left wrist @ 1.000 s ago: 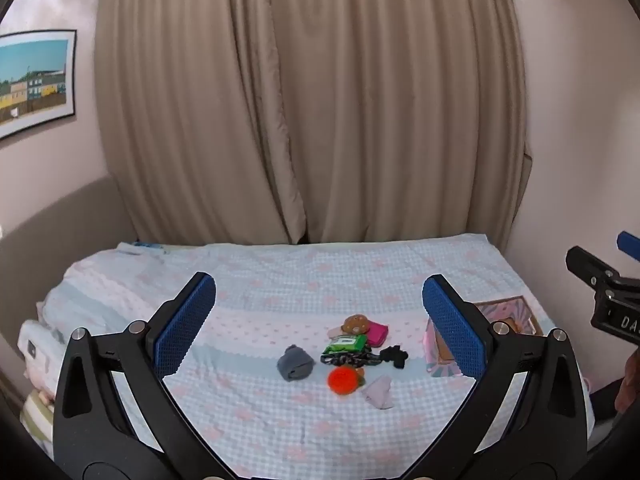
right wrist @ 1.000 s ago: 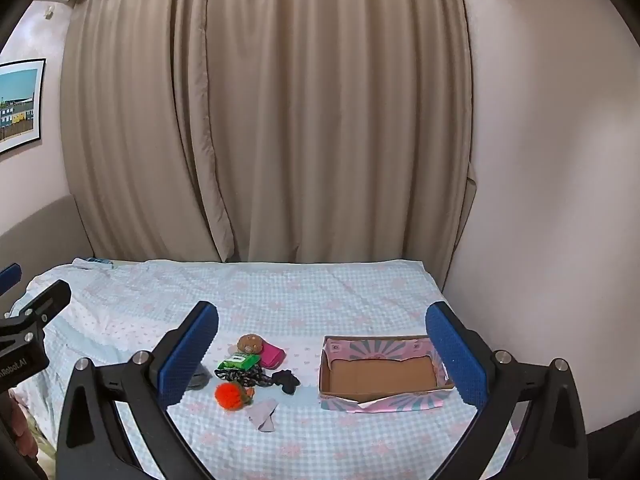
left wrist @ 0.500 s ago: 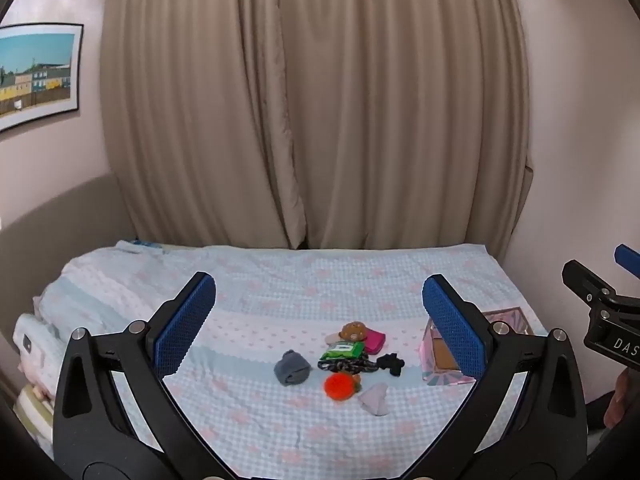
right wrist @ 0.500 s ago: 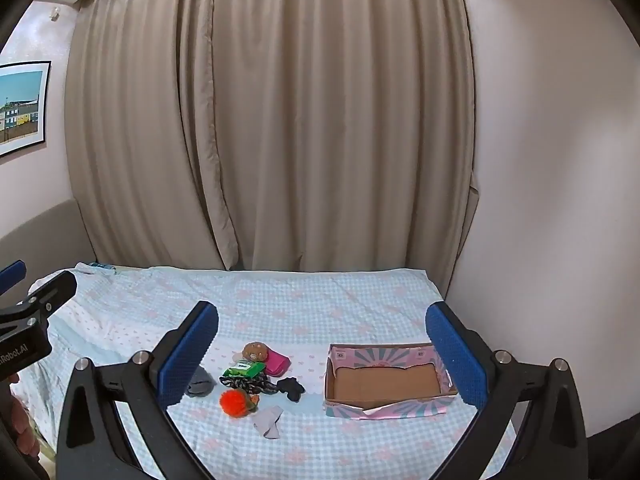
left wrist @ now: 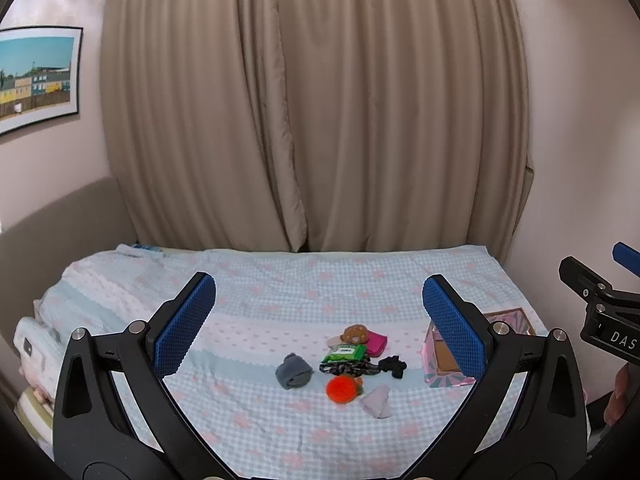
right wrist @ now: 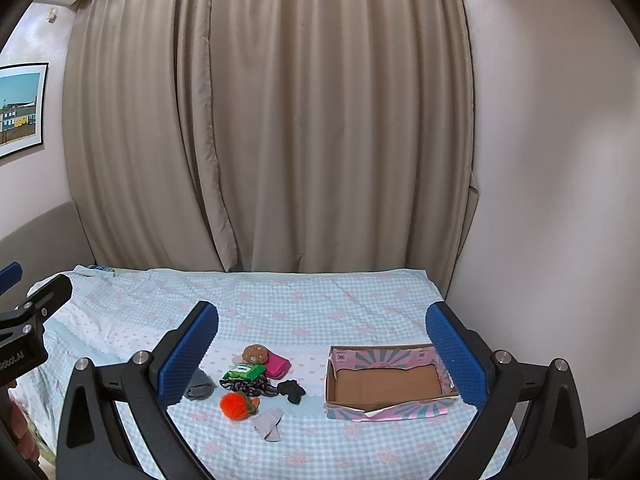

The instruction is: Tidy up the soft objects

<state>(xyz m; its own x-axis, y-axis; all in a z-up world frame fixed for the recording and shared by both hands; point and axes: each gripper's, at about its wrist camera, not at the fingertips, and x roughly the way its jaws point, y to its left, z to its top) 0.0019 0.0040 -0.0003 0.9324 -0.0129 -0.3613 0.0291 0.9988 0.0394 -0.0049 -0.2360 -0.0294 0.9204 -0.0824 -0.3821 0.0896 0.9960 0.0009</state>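
Observation:
A small pile of soft things lies on the bed: a grey sock (left wrist: 293,371), an orange pompom (left wrist: 341,388) (right wrist: 236,406), a pale cloth (left wrist: 377,401), a black item (left wrist: 393,366), a green packet (left wrist: 344,353) (right wrist: 243,371), a brown plush (right wrist: 255,353) and a pink pouch (right wrist: 278,364). An open empty cardboard box (right wrist: 386,385) with pink sides sits to their right, also in the left wrist view (left wrist: 445,357). My left gripper (left wrist: 319,316) and right gripper (right wrist: 322,344) are both open, empty, and well back from the pile.
The bed (right wrist: 304,300) has a pale blue checked cover with pink flowers. Beige curtains (right wrist: 272,120) hang behind it. A wall stands close on the right (right wrist: 560,200). A framed picture (left wrist: 36,78) hangs on the left wall.
Both grippers have risen and tilted slightly, so the bed and pile sit lower in view. Nothing on the bed has moved.

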